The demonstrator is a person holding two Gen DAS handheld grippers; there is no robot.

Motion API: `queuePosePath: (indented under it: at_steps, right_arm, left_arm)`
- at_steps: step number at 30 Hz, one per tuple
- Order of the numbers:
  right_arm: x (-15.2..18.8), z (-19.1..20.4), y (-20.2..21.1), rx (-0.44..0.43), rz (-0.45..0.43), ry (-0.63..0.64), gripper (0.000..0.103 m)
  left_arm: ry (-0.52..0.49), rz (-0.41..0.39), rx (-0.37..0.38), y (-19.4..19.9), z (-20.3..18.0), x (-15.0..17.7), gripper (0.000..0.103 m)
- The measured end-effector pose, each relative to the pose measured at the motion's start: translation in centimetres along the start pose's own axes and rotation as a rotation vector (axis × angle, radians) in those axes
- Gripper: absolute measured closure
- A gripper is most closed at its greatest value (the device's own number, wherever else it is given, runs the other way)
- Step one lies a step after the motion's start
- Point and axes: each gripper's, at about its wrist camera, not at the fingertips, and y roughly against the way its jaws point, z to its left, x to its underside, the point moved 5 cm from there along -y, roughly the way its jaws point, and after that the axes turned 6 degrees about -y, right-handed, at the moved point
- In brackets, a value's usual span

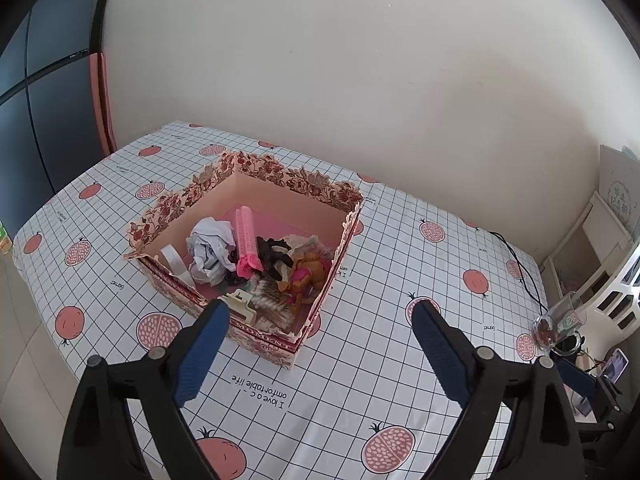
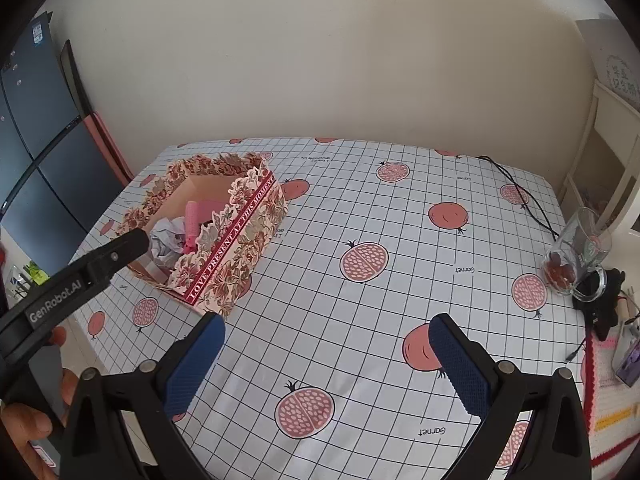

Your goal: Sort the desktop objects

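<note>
1. From my seat, the task's things all sit inside the floral box (image 1: 256, 184), which stands on the tabletop (image 1: 400, 248) toward its far-left part. The cloth around the box shows nothing loose.
2. In the box I can make out a crumpled paper wad (image 1: 210, 250), a pink roller (image 1: 246, 240), a roll of clear tape (image 1: 174, 262), a cream hair claw (image 1: 240, 304), a bundle of cotton swabs (image 1: 270, 304), a brown toy figure (image 1: 306, 274) and something dark I cannot name.
3. Handling, as I judge it: everything looks light. The paper would crush, so I'd pinch its bulk softly; the roller looks firm enough to take across its middle. The tape is slick, so I'd take it through the ring (a squeeze on the rim might pop it out). The swabs would scatter if loose.
4. My left gripper (image 1: 320, 320) hangs over the box's near corner, jaws wide apart, holding nothing and touching nothing.
5. My right gripper (image 2: 326, 332) hovers above bare cloth to the right of the box (image 2: 240, 232), also spread wide and empty.
6. A glass mug (image 2: 576, 256) stands at the right edge, well apart from the box.
</note>
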Motion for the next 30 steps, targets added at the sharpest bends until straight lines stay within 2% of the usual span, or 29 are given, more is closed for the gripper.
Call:
queuePosePath:
  at_steps: [5,8,12,22,30]
  right_arm:
    - [0.1,-0.6,0.7,0.018,-0.021,-0.014,0.0]
    - [0.1,-0.7,1.2,0.018,-0.032,-0.019,0.0]
    - [0.4,-0.5,1.6,0.021,-0.034,-0.01,0.0]
    - [1.1,0.8,2.5,0.028,-0.043,0.043,0.0]
    - [1.4,1.3,2.3,0.025,-0.035,0.061,0.0]
  left_arm:
    - [-0.032,0.011,0.006,0.2,-0.5,0.9,0.008]
    - [-0.05,0.008,0.027,0.4,-1.0,1.4,0.0]
    - [-0.066,0.019,0.052,0.7,-1.4,2.1,0.0]
    - [-0.068,0.034,0.021,1.2,-1.3,3.1,0.0]
    - [-0.12,0.04,-0.118,1.5,-1.4,3.5,0.0]
